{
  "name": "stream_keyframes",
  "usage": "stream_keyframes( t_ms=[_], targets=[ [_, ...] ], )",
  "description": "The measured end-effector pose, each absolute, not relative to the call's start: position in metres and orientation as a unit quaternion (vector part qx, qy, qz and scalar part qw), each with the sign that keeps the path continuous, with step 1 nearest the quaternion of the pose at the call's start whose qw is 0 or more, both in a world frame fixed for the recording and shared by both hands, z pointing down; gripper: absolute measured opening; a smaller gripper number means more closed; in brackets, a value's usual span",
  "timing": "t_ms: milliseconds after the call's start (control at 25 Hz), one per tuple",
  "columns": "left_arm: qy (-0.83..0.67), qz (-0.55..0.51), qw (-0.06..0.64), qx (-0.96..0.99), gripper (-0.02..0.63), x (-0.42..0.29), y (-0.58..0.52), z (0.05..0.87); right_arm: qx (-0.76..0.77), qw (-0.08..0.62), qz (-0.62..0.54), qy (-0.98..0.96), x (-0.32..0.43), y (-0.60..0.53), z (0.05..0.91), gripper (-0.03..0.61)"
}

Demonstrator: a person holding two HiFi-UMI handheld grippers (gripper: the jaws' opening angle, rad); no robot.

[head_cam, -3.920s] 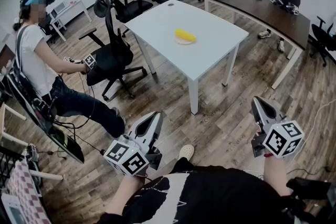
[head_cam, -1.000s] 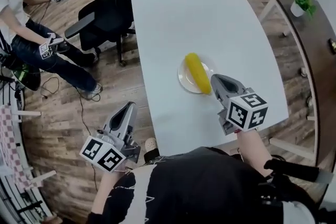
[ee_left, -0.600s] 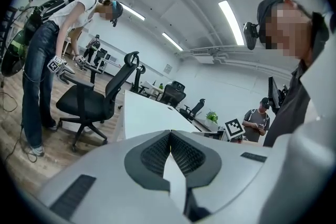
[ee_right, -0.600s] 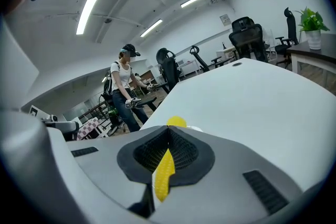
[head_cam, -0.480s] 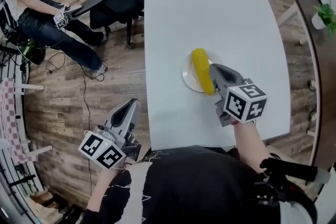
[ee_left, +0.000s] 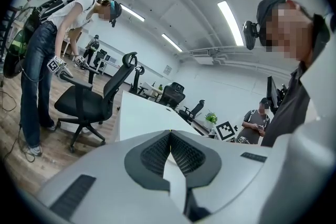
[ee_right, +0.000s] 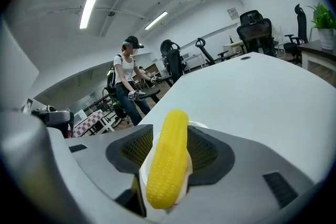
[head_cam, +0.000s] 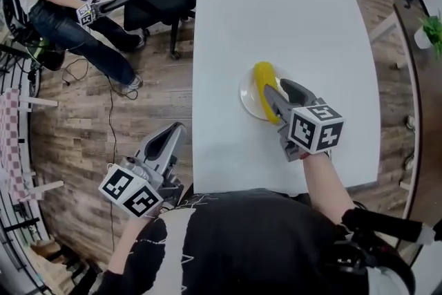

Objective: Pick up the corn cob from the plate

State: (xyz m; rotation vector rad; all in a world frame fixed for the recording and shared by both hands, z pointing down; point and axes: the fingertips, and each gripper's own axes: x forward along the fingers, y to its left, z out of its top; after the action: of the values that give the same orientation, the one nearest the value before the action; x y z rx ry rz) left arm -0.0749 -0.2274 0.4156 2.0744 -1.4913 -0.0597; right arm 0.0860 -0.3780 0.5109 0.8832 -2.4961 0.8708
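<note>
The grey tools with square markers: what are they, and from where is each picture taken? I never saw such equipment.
They are two hand-held grippers that a person holds. One picture comes from a camera on the person's head, looking down; the others from a camera on each gripper. On the table stands a plate with a corn cob. The right gripper has its fingers open around the cob, not lifted yet. The left gripper is shut and empty, off the table.
</note>
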Motion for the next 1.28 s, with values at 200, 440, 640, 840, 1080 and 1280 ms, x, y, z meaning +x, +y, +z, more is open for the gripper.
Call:
stream_keyframes(
  t_ms=[200, 440, 640, 840, 1080, 1280],
  targets=[
    [-0.557, -0.021, 0.286, 0.780, 0.012, -0.079, -0.233, 0.413, 0.313, 0.204, 0.326, -0.868, 0.082, -0.380, 0.526, 0.214],
    [-0.536, -0.025, 0.293, 0.791, 0.012, -0.066, -0.246, 0.417, 0.322, 0.227, 0.341, -0.853, 0.080, -0.380, 0.540, 0.244],
    [-0.525, -0.022, 0.296, 0.798, 0.012, -0.058, -0.246, 0.421, 0.319, 0.248, 0.330, -0.853, 0.079, -0.379, 0.546, 0.265],
    [-0.527, -0.021, 0.298, 0.796, 0.012, -0.068, -0.244, 0.419, 0.317, 0.268, 0.328, -0.849, 0.074, -0.377, 0.549, 0.278],
    [-0.531, -0.023, 0.297, 0.793, 0.012, -0.086, -0.239, 0.421, 0.317, 0.291, 0.297, -0.853, 0.071, -0.372, 0.553, 0.281],
    [-0.522, -0.024, 0.301, 0.798, 0.012, -0.102, -0.235, 0.420, 0.317, 0.312, 0.285, -0.849, 0.069, -0.370, 0.555, 0.258]
  ],
)
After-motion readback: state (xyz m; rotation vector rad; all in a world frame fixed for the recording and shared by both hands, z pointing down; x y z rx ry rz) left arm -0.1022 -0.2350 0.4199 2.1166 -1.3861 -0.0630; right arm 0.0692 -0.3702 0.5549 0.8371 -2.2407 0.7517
